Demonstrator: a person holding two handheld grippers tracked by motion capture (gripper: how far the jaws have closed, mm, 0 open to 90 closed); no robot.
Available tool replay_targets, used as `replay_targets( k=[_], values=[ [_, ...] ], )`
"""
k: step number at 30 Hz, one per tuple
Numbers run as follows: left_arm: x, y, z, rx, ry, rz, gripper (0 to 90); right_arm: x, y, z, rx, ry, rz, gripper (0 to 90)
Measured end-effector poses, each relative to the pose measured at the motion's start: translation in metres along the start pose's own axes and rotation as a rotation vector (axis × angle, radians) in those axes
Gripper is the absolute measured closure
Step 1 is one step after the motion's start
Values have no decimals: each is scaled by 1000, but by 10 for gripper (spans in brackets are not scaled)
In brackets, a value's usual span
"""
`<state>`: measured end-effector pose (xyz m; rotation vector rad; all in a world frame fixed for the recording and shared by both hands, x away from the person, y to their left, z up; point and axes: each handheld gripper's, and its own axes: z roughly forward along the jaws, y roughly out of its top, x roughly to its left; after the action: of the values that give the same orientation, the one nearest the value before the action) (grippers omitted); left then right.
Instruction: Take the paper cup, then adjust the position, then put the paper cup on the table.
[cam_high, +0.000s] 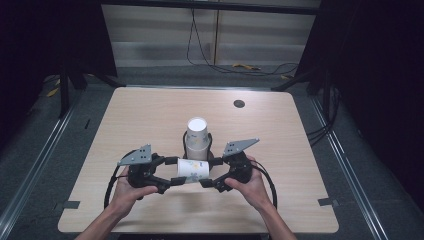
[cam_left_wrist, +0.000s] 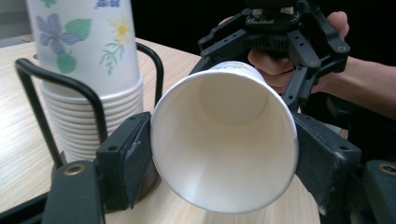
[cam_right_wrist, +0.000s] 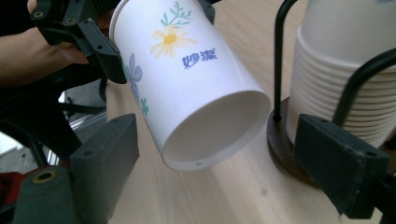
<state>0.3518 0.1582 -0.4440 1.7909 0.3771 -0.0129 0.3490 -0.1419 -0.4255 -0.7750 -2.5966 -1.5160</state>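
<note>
Both forearms are bare, no sleeves in sight. The left gripper (cam_high: 169, 181) and right gripper (cam_high: 206, 183) are black, angular linkage frames with brass-ringed screws. Each carries a grey three-cornered plate, blocky padded black jaws and a looping black cable.

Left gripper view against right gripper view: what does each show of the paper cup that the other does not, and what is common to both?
Left gripper view: the open mouth and plain white inside of the paper cup, with the left gripper pressed on its rim from both sides. Right gripper view: the cup's outer wall with printed flowers and blue characters and its recessed base, the right gripper open, clear of it. Both: the stack of cups in the black wire holder on the wooden table.
</note>
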Motion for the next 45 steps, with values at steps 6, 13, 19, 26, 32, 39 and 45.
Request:
replay_targets(
  k=[6,13,19,26,32,39,45],
  values=[
    [7,-2,-4,3,15,-22,259,-5,-1,-7,-22,-27,13,139],
    [5,-2,-12,47,42,15,258,-4,-2,-22,-46,-88,11,150],
    [13,7,-33,25,73,-18,260,-5,-5,-34,-58,-133,17,151],
    [22,6,-53,21,122,-62,260,-9,-12,-45,-64,-185,38,150],
    [29,7,-66,20,146,-82,260,-10,-20,-51,-65,-197,56,150],
    [36,11,-78,56,228,-124,260,-5,-22,-60,-74,-220,56,151],
    [46,6,-81,134,291,-121,246,-10,-31,-66,-72,-242,90,152]
  ],
)
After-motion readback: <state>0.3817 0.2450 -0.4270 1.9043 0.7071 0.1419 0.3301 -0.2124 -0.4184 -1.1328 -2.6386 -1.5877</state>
